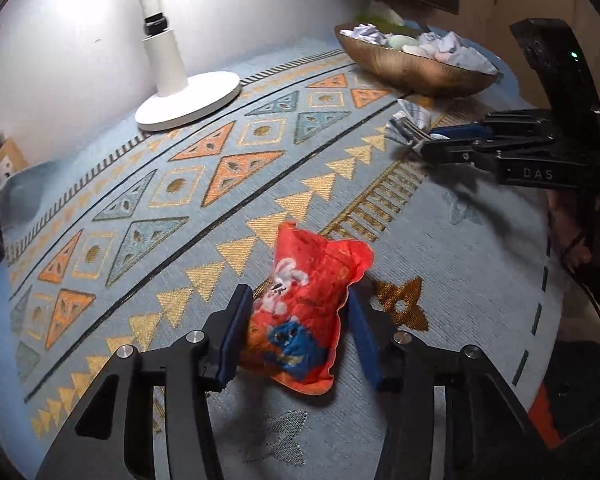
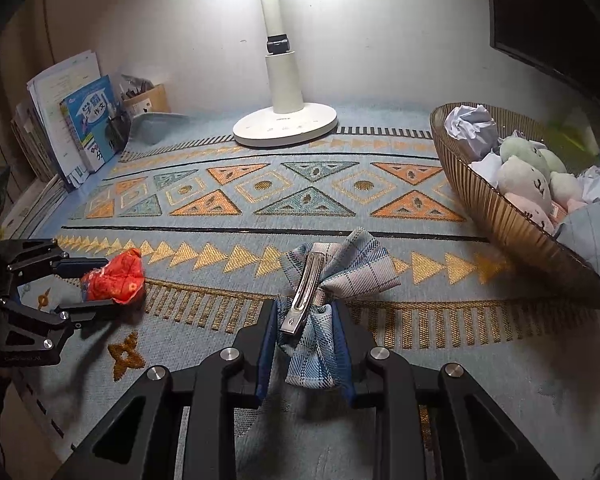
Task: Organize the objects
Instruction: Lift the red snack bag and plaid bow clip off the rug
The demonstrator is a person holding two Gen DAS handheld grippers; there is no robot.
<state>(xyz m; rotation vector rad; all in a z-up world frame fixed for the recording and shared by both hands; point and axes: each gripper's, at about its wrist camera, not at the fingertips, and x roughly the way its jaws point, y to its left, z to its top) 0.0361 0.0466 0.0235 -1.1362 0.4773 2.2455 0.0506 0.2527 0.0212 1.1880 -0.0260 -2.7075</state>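
A red snack packet (image 1: 300, 304) printed with a white rabbit lies tilted on the patterned blue cloth (image 1: 180, 184), and my left gripper (image 1: 298, 294) is shut on it, one blue pad pressing each side. From the right wrist view that gripper (image 2: 108, 284) holds the packet (image 2: 116, 276) at the far left. My right gripper (image 2: 306, 344) is shut on a blue plaid bow hair clip (image 2: 332, 268), whose metal clasp (image 2: 304, 296) faces up. The left wrist view shows this gripper (image 1: 428, 136) and the bow (image 1: 410, 122) at the right, just in front of the bowl.
A ribbed brown bowl (image 2: 480, 200) holding crumpled paper and pale plush toys stands at the back right, its rim (image 1: 420, 76) also visible beyond the bow. A white lamp base (image 2: 284, 124) sits against the wall. Books (image 2: 84, 128) lean at the back left. A dark monitor (image 2: 560, 20) hangs above the bowl.
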